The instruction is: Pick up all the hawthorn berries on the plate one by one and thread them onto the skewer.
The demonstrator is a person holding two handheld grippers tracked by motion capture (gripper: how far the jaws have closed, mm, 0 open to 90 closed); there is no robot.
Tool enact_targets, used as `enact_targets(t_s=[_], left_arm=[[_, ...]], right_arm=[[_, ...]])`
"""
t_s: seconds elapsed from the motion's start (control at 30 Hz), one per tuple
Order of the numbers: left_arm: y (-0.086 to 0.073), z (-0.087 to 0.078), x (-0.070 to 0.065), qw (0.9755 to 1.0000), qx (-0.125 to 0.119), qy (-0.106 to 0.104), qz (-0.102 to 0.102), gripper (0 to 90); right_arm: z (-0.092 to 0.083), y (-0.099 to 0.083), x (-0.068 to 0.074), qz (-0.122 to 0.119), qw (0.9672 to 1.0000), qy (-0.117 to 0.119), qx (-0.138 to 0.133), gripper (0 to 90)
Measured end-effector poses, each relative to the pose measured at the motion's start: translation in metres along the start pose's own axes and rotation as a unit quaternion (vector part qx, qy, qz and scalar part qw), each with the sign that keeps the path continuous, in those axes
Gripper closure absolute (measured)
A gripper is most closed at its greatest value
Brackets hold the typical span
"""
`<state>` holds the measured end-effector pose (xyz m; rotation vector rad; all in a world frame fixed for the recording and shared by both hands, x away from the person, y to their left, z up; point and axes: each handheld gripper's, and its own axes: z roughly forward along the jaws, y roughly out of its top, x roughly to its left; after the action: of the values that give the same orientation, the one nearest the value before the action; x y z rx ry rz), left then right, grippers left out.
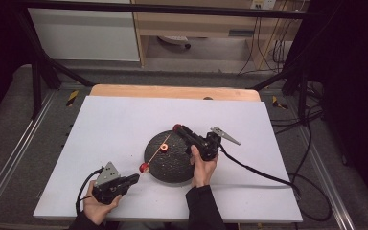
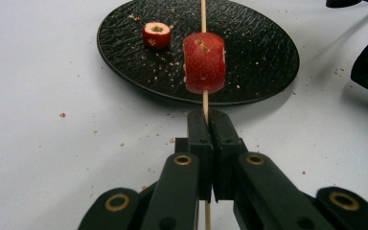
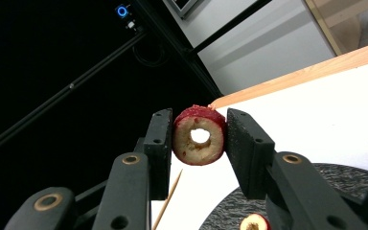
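Left hand [image 1: 97, 203]: near table edge, wrapped round the left gripper [image 1: 135, 178], which points toward the plate.
Left gripper jaws: pressed together on the butt end of a thin wooden skewer [image 2: 204, 103]; in the left gripper view the stick passes between the closed pads and out behind them.
Skewer: runs from the jaws up over the plate, slanting in the high view [image 1: 154, 155].
Threaded ring [image 2: 204, 62]: red fruit ring already on the skewer, just beyond the left jaws, above the plate's near rim; seen in the high view at [image 1: 144, 167].
Plate [image 2: 263, 72]: round, black, textured, crumbs scattered on it; sits on the white board [image 1: 115, 124].
Loose ring [image 2: 156, 34]: second red fruit ring, cored, on or just over the plate surface near the skewer line; which, cannot tell.
Right hand [image 1: 202, 165]: at the plate's right side, holding the right gripper [image 1: 178, 128], angled up and away.
Right gripper jaws: clamped on a third red ring [image 3: 199, 135], hole facing the camera, held above the board's far part.
Far: wooden table edge [image 1: 172, 91], then floor and cables.
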<state>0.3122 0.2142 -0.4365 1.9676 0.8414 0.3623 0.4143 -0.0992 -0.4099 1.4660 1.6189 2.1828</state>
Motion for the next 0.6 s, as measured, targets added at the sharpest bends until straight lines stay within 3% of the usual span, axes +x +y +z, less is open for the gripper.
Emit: enact_targets(t_s=[0.6], left_arm=[[0.0033, 0.0069, -0.0085, 1.0, -0.007, -0.001, 0.004, 88.7]], right_arm=[[0.0025, -0.0089, -0.0008, 0.022, 0.9995, 0.01, -0.021, 63.5]])
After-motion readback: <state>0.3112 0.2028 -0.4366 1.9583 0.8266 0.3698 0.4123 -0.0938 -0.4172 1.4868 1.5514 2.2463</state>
